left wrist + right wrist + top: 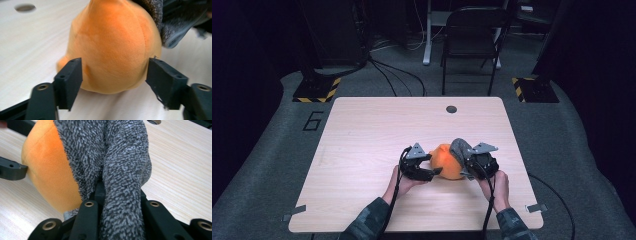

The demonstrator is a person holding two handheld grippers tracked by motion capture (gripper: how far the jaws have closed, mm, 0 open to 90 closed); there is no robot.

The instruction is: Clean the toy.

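from the high view i see the orange plush toy [447, 161] sitting near the middle of the desk [362, 135], a little toward the near edge, with my left tool [428, 170] at its left side and my right tool [468, 165] at its right. a grey fuzzy sock [459, 148] is draped over the toy's right side, so i judge i'm pulling the sock onto or off the toy while the other side is steadied

in the left gripper view the jaws of the left tool stand apart on either side of the toy's rounded end; the pads sit just beside the plush and don't seem to squeeze it, so i read this tool as released, not gripping. the sock's edge [172, 27] hangs at the upper right

in the right gripper view the right tool is clamped tight on a fold of the sock [120, 170], the fabric bunched between its jaws and running up over the toy [47, 167], which keeps the sock taut
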